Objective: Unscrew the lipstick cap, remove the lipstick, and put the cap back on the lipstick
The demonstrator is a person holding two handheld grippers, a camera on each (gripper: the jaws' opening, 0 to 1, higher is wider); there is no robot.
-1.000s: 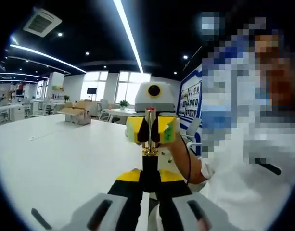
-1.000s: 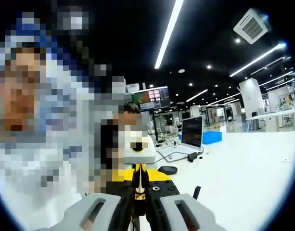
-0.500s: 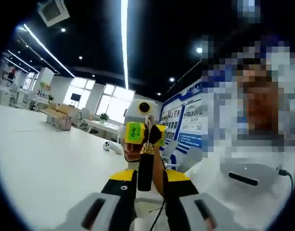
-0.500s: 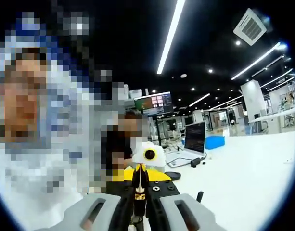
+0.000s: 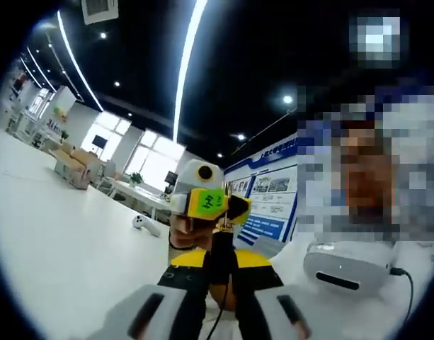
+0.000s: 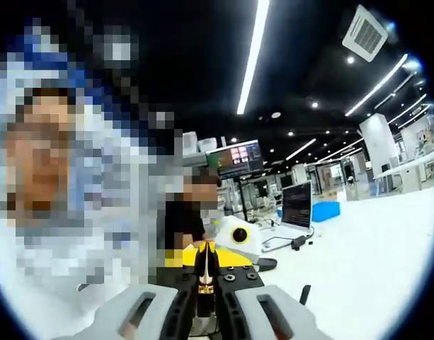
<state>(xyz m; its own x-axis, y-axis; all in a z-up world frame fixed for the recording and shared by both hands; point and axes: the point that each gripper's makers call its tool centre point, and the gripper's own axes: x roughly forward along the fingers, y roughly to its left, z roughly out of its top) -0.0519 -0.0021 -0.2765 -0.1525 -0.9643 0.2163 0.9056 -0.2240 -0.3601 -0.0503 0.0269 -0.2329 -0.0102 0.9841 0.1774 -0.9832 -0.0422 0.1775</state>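
The lipstick (image 5: 220, 256) is a black tube with a gold collar (image 5: 224, 227), held in the air between both grippers. My left gripper (image 5: 218, 278) is shut on the black near end. Facing it, my right gripper (image 5: 218, 205), with yellow and green pads, is shut on the far end just past the collar. In the right gripper view, my right gripper (image 6: 204, 296) pinches the black and gold lipstick (image 6: 204, 282), and the left gripper's yellow jaws (image 6: 202, 255) hold its other end. The join between cap and body is hidden by the jaws.
A white table (image 5: 68, 241) runs under both grippers. On it lie a white headset (image 5: 344, 263), a white controller (image 5: 143, 225), a laptop (image 6: 297, 205), a blue box (image 6: 326, 210) and a black mouse (image 6: 263, 263). A person in white stands close, and another in black (image 6: 183, 223) sits behind.
Both views have tilted upward. The opposite gripper now appears rolled to one side in each view, so the two have turned about the lipstick's axis. Both stay shut on it.
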